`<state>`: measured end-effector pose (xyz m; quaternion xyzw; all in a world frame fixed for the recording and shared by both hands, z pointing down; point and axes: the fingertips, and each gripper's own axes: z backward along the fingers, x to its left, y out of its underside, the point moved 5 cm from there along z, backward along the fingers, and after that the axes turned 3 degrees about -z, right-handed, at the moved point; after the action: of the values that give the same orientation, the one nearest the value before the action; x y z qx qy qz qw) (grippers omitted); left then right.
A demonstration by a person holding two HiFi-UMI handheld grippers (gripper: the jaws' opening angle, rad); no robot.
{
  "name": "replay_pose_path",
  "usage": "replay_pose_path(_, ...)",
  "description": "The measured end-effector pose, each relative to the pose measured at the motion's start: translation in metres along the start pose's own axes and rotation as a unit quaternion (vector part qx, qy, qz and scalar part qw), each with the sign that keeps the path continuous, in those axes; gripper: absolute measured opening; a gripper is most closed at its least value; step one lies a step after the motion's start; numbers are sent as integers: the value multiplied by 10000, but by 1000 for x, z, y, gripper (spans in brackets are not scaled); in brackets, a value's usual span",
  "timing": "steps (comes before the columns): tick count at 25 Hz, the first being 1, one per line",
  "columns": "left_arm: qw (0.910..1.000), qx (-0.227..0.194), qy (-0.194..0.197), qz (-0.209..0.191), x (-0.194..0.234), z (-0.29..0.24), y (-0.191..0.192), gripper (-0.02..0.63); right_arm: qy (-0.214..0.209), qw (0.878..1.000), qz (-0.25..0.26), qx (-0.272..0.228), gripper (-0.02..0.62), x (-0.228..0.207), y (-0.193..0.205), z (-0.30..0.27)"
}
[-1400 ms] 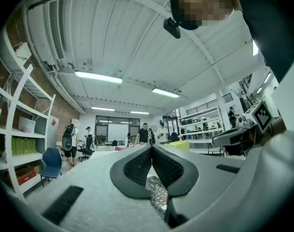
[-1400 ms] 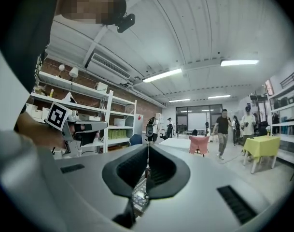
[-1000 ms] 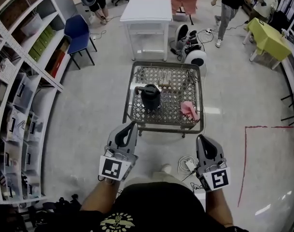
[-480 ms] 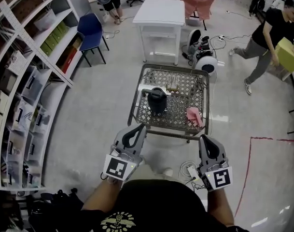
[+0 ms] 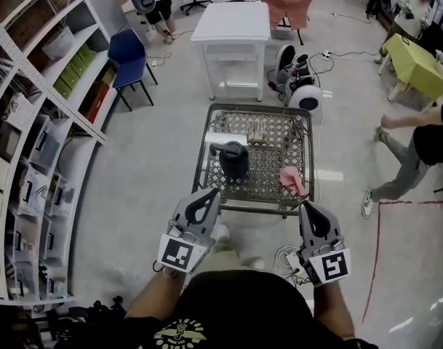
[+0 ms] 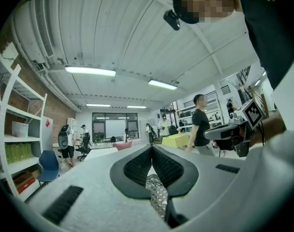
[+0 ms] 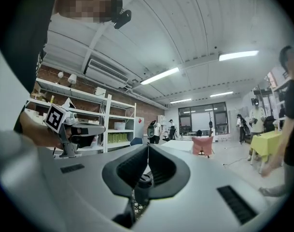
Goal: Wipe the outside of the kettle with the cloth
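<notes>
**While the kettle (image 5: 234, 158) waits untouched, nothing is gripped yet**

Because the work has not begun, the head view shows the left claw (image 5: 205, 195) and right claw (image 5: 309, 209) held level, short of the mesh tabletop (image 5: 279, 147). The kettle stands there left of centre, and the pink cloth (image 5: 292, 179) lies apart from it near the right front edge. In the left gripper view, the jaws are pressed together on nothing. The right gripper view shows the same closed, empty jaws, aimed toward the kettle. The cloth probably needs picking up first.

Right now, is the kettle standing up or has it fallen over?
Standing up. In the head view the black kettle sits on its base on the wire table, its round top facing up and its handle sticking out sideways.
</notes>
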<state>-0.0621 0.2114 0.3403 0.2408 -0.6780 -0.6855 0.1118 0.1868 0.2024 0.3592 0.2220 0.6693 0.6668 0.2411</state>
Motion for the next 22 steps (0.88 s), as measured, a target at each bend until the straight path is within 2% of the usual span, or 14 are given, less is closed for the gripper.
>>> replay_pose_path(22,9973,-74,698,230,116,-89,32,5,618,9976,149,267,11,-4,3,-119)
